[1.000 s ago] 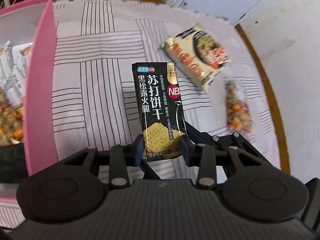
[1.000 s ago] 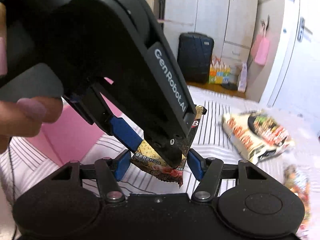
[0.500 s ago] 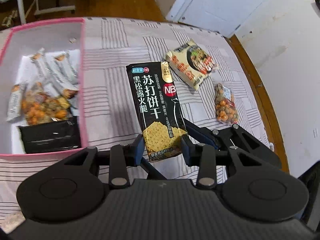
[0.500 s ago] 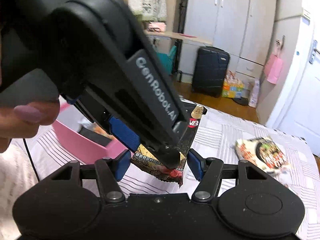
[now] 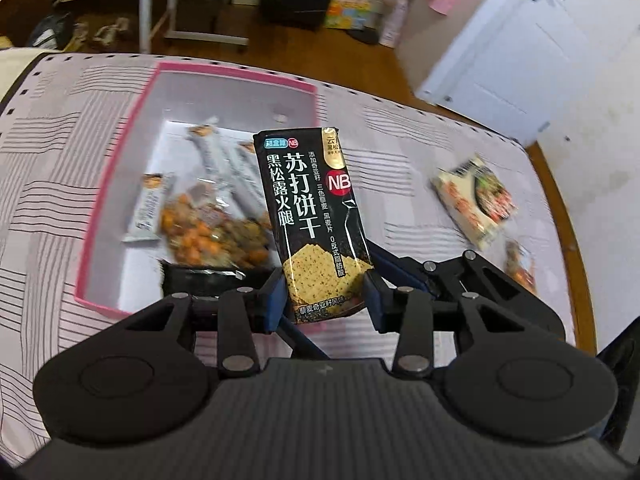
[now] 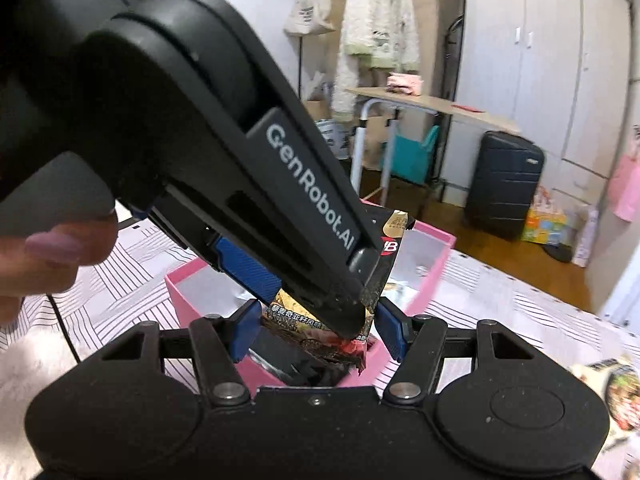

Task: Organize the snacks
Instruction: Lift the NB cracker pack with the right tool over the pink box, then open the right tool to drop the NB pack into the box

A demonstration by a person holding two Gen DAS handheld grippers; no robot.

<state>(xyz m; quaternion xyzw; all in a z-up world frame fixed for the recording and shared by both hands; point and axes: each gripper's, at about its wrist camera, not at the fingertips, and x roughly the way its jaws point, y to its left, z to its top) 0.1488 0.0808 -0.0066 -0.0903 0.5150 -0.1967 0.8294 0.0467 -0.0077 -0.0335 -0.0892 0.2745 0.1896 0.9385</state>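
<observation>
Black cracker packet (image 5: 316, 216) between opening left gripper (image 5: 322, 298).

Glossy black foil cracker packet (image 5: 316, 220); matt pink box (image 5: 116, 160); striped cloth bedcover (image 5: 52, 152)

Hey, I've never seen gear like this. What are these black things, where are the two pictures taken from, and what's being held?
No robot: a person holds a claw in each hand, each with a camera looking along its two blue-padded fingers. One picture looks from the left claw, the other from the right claw, where the left one looms beside the person's hand. The left claw grips a black cracker packet, jaws opening now; the right claw straddles its lower end, but I can't tell if it presses. On a striped cloth, a pink box holds snack bars and mixed nuts. A noodle packet lies outside it.
</observation>
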